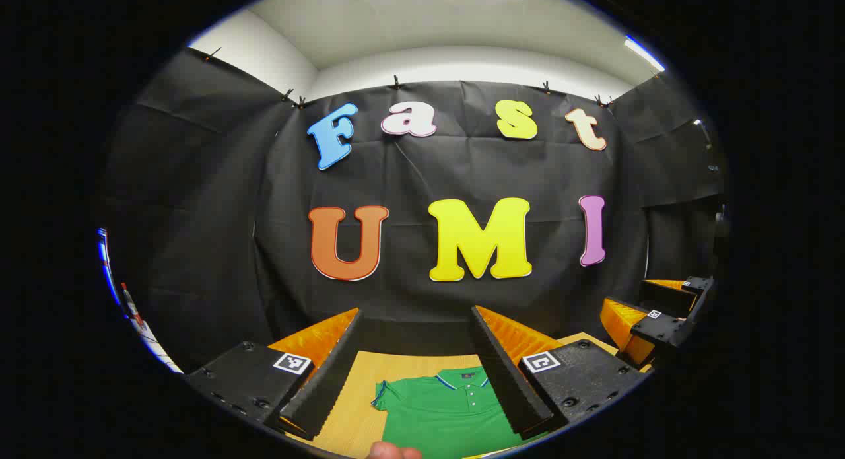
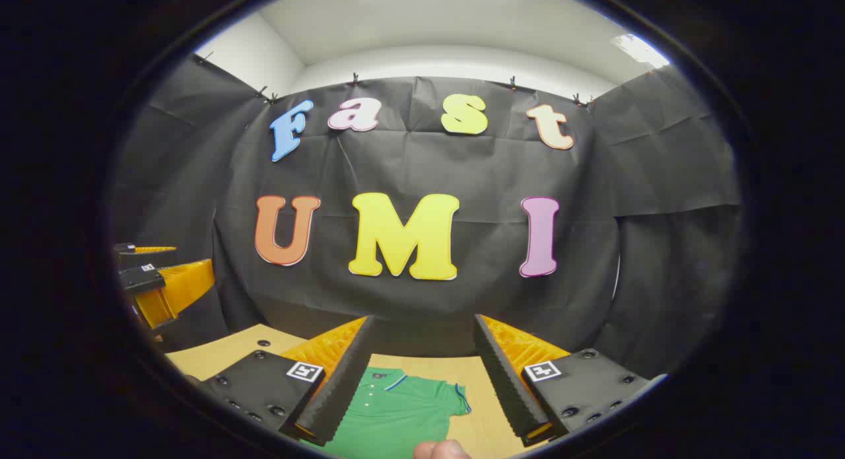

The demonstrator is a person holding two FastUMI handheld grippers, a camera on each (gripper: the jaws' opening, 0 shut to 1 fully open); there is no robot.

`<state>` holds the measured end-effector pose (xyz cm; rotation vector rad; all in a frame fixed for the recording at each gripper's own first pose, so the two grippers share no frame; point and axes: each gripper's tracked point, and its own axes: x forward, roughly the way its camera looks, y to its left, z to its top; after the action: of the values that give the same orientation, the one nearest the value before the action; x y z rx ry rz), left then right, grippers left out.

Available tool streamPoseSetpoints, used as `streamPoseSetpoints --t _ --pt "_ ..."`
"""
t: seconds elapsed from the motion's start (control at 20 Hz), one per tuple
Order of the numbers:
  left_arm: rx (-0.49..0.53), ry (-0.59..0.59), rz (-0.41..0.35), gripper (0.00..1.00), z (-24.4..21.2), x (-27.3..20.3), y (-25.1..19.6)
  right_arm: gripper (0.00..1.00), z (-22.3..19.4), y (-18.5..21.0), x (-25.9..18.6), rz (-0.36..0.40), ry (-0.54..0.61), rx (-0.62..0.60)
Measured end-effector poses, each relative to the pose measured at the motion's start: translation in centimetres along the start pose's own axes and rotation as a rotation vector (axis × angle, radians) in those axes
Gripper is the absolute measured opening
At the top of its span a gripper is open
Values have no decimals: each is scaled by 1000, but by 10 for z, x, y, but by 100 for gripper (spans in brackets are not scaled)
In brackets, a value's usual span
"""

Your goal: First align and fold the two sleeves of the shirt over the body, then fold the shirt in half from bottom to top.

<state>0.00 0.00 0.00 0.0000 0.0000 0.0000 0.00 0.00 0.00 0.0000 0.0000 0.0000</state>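
A green polo shirt with a blue-trimmed collar and a short button placket lies flat on the wooden table, collar toward the back wall. In the left gripper view my left gripper is open high above it, with the shirt's left sleeve and collar between its fingers. The right gripper shows at the far right, held up in the air. In the right gripper view my right gripper is open above the same shirt, whose right sleeve points right. The left gripper hangs at the left edge there.
The booth's black cloth wall closes off the back and both sides. A fingertip pokes in at the bottom of the left gripper view, and another fingertip at the bottom of the right gripper view. Bare table lies around the shirt.
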Motion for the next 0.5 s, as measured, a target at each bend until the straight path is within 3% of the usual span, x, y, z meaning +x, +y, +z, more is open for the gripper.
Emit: streamPoseSetpoints --t 0.5 --pt "6 5 -46 100 -1 -6 -5 94 5 -1 -19 -5 -10 2"
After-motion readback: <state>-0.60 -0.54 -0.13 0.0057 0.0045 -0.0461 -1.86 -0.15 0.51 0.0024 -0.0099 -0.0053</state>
